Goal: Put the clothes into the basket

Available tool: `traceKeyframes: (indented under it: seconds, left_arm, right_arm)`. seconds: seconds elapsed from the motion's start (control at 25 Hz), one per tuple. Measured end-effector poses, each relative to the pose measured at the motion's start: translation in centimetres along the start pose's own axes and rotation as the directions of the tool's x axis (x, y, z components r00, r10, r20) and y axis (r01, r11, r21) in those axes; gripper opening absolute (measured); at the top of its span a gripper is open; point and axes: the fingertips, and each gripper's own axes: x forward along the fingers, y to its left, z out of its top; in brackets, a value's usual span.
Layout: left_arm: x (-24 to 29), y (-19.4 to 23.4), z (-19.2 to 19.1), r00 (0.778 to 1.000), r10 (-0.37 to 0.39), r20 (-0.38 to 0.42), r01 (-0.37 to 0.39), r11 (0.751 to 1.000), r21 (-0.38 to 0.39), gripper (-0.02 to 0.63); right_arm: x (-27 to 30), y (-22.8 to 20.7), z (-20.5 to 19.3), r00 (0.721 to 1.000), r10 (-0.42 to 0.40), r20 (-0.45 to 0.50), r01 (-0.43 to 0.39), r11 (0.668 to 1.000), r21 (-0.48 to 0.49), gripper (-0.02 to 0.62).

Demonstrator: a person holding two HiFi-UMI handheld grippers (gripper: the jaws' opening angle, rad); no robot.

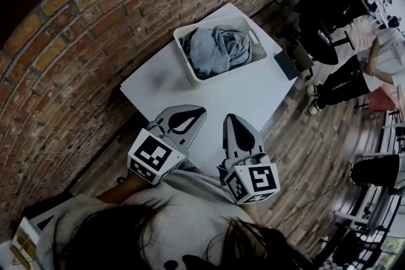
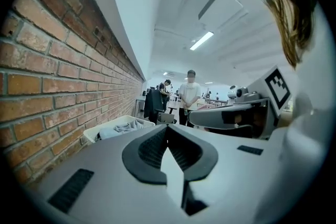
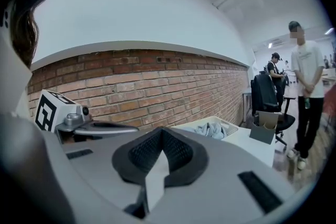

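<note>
A white laundry basket (image 1: 185, 63) stands at the far end of the white table (image 1: 253, 95). Grey-blue clothes (image 1: 218, 50) lie bunched inside it. The left gripper view shows the basket (image 2: 105, 134) low at the left, the right gripper view shows it (image 3: 231, 126) just beyond the jaws. My left gripper (image 1: 202, 111) and right gripper (image 1: 229, 117) hover side by side over the table's near edge, well short of the basket. Each one is shut with nothing between its jaws, as the left gripper (image 2: 167, 128) and the right gripper (image 3: 161, 131) also show in their own views.
A brick wall (image 1: 82, 41) runs along the table's left side. A grey box (image 1: 288, 64) sits by the table's right edge. Beyond it are an office chair with a dark jacket (image 1: 319, 6) and a standing person (image 3: 307, 76). Wooden floor lies to the right.
</note>
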Motion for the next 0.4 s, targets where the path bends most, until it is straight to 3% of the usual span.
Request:
traceKeyframes:
  seconds: [0.4]
  left_arm:
    - [-0.5,0.2,-0.4,1.0,0.002,-0.01,-0.002,1.0,-0.007,0.007]
  right_arm:
    - [0.6,1.5,-0.6,0.999,0.038,-0.019,-0.039,0.999,-0.011,0.005]
